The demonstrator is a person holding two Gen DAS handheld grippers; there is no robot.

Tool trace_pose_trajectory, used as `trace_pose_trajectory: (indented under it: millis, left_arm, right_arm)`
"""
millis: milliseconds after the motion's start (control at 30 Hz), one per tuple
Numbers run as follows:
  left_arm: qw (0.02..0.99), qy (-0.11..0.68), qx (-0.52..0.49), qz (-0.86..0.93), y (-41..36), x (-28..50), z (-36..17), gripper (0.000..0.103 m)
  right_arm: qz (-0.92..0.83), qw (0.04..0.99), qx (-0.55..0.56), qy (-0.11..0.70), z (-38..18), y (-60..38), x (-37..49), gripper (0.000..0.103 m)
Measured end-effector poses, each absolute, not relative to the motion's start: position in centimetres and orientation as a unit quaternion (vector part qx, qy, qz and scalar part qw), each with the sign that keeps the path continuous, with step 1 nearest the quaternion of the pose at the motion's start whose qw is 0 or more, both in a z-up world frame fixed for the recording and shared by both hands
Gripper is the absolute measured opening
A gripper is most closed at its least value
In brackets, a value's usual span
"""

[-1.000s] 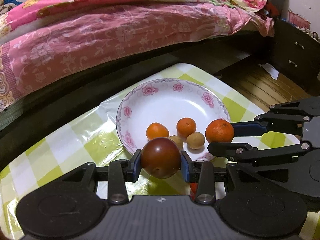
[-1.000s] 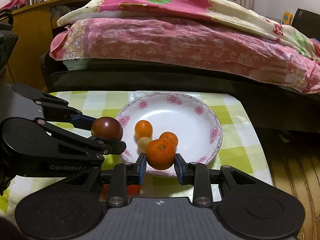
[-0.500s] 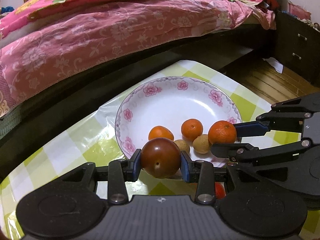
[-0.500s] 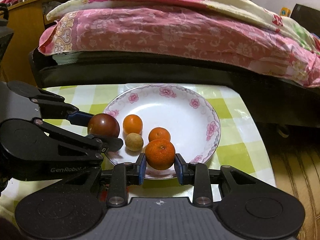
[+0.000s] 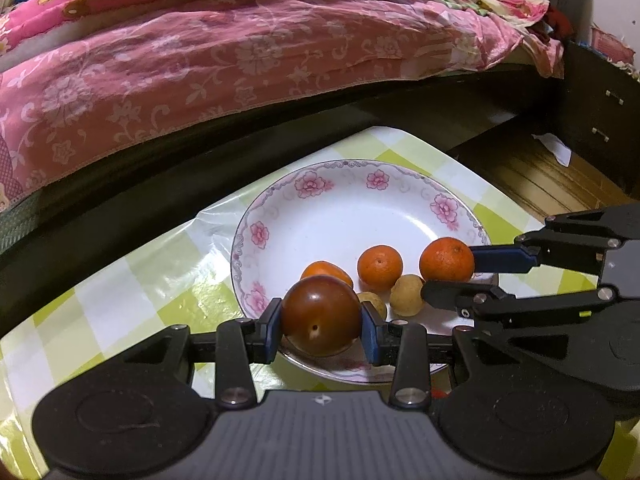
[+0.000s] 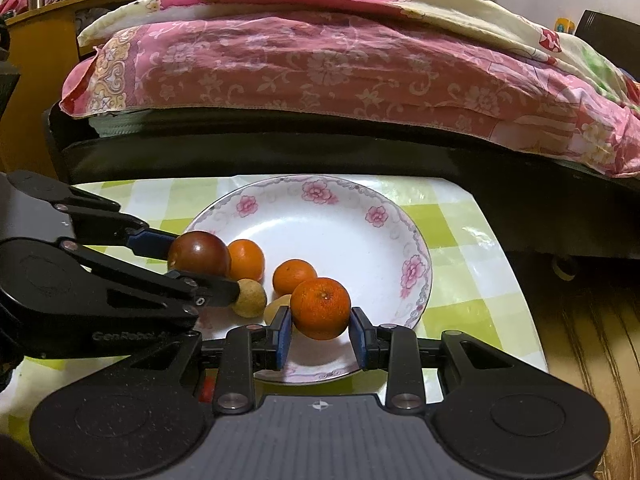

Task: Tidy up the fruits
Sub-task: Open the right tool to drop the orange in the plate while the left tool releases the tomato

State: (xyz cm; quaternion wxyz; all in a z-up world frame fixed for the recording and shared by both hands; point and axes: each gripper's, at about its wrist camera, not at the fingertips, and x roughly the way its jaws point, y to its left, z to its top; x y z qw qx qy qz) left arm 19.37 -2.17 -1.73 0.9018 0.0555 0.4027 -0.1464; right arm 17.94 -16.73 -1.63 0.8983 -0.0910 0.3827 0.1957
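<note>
A white plate (image 5: 352, 204) with pink flowers sits on the checked table; it also shows in the right wrist view (image 6: 344, 220). In it lie two small oranges (image 5: 379, 267) (image 5: 326, 271) and two tan round fruits (image 5: 407, 300). My left gripper (image 5: 321, 326) is shut on a dark red plum (image 5: 320, 314) over the plate's near rim. My right gripper (image 6: 320, 334) is shut on an orange (image 6: 320, 307) just above the plate's near part. The plum (image 6: 199, 254) and the left gripper show at the left of the right wrist view.
A bed with a pink floral quilt (image 5: 240, 52) and a dark frame runs right behind the table. The green and white checked tablecloth (image 5: 132, 280) ends at the right edge above a wooden floor (image 5: 552, 176). A dark drawer unit (image 5: 600, 112) stands at the far right.
Both grippers have moved forward and lower over the plate's near part, each still holding its fruit. The fruits in the plate have not moved.
</note>
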Motion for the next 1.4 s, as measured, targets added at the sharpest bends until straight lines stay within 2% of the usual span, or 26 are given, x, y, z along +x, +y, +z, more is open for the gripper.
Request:
trace_pose_trajectory:
  millis: [400, 500, 1400]
  left_arm:
    - [0.900, 0.404, 0.063, -0.149, -2.3, 19.3, -1.7, 0.047]
    - [0.900, 0.404, 0.062, -0.151, -2.2, 19.3, -1.7, 0.048]
    - [0.902, 0.392, 0.068, -0.169, -0.6, 15.1, 0.6, 0.050]
  right_arm:
    - [0.187, 0.900, -0.092, 0.382, -1.7, -16.9, 18.2, 0.029]
    - [0.185, 0.901, -0.093, 0.382, -1.7, -17.0, 18.2, 0.035]
    - [0.197, 0.909, -0.078, 0.358, 1.1, -17.5, 15.5, 0.035]
